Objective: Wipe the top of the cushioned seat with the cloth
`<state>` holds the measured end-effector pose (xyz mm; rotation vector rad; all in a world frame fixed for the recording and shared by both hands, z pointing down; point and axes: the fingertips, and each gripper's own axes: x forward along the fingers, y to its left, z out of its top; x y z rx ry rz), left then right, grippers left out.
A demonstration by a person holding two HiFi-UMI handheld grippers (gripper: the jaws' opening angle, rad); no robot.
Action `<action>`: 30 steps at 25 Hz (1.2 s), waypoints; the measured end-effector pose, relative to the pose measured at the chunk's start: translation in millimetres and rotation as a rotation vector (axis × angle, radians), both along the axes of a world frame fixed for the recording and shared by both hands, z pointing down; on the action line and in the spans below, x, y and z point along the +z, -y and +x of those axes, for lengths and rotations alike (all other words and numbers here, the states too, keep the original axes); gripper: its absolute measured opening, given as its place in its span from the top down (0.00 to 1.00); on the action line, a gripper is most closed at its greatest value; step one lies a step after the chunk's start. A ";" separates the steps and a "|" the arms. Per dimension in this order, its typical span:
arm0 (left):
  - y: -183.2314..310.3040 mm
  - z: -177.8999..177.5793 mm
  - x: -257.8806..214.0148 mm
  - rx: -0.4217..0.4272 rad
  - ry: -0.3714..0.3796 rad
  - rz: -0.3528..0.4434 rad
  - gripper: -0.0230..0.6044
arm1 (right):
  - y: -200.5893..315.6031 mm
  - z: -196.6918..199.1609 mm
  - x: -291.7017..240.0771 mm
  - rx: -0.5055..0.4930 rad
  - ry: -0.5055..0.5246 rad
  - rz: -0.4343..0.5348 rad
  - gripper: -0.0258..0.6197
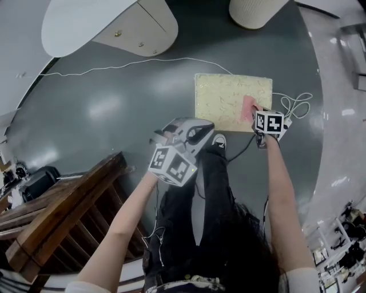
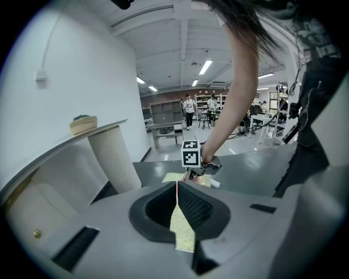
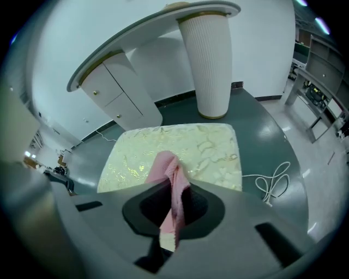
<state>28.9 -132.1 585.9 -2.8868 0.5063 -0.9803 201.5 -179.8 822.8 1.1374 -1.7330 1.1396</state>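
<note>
The cushioned seat (image 1: 226, 97) is a pale yellow patterned pad lying on the dark floor; it also fills the middle of the right gripper view (image 3: 180, 150). A pink cloth (image 1: 249, 107) rests on its near right part. My right gripper (image 1: 257, 112) is shut on that cloth (image 3: 170, 177), whose free end lies crumpled on the pad. My left gripper (image 1: 193, 129) hangs off the pad's near left corner, above the floor. Its jaws (image 2: 177, 185) are closed together with nothing in them. In the left gripper view the right gripper (image 2: 193, 173) shows over the seat (image 2: 173, 177).
A white ribbed table pedestal (image 1: 251, 11) stands beyond the seat, and a white cabinet (image 1: 131, 28) is at the far left. A white cable (image 1: 294, 106) loops on the floor to the seat's right. Wooden furniture (image 1: 63, 212) is at the near left. My shoe (image 1: 219, 141) is by the seat's near edge.
</note>
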 end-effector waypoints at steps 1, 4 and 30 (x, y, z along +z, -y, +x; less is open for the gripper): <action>0.2 5.3 -0.8 0.006 0.000 0.000 0.95 | -1.0 10.6 -0.3 0.009 -0.007 -0.001 0.94; 0.2 18.1 -2.0 0.022 0.002 -0.001 0.95 | -4.4 39.0 -0.6 0.035 -0.027 -0.006 0.94; -1.6 -5.5 0.0 -0.055 0.024 -0.002 0.95 | -33.3 -55.9 -46.8 -0.004 0.200 0.077 0.94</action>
